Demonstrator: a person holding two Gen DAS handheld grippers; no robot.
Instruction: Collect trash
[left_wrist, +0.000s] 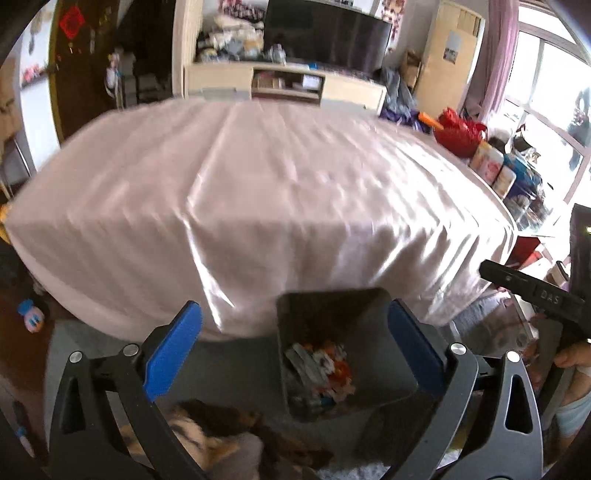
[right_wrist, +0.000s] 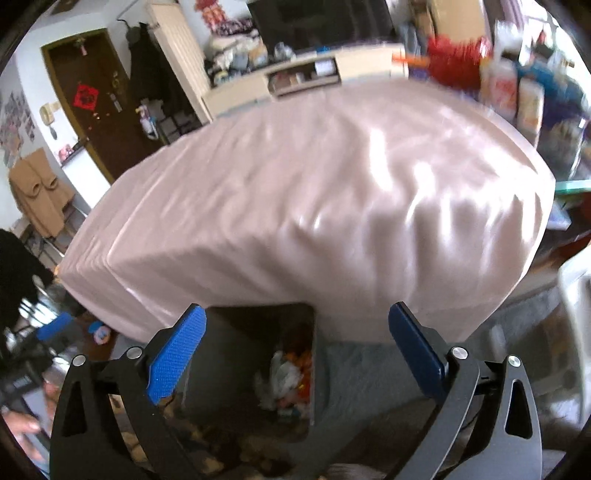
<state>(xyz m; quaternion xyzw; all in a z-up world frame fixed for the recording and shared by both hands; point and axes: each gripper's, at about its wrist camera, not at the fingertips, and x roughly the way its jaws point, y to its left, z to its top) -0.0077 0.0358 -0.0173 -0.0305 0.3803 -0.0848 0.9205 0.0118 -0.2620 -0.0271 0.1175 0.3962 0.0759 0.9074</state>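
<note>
I have both grippers held over the dark bin (left_wrist: 343, 354), which stands on the floor against the near edge of the counter (left_wrist: 258, 192) draped in a pale pink cloth. My left gripper (left_wrist: 295, 347) has its jaws spread wide with nothing between the blue pads, and through that gap I look straight down into the bin. The trash (left_wrist: 321, 373) lies at its bottom, a jumble of crumpled wrappers in white, grey, orange and red. My right gripper (right_wrist: 297, 347) is likewise spread wide and holds nothing; from its camera the bin (right_wrist: 258, 369) sits between the pads and a little to the left, with the trash (right_wrist: 288, 380) showing against its right wall. In the left camera I can see the right gripper's black body at the far right edge, gripped by a hand (left_wrist: 572, 356). A grey rug (right_wrist: 369, 373) lies under the bin.
</note>
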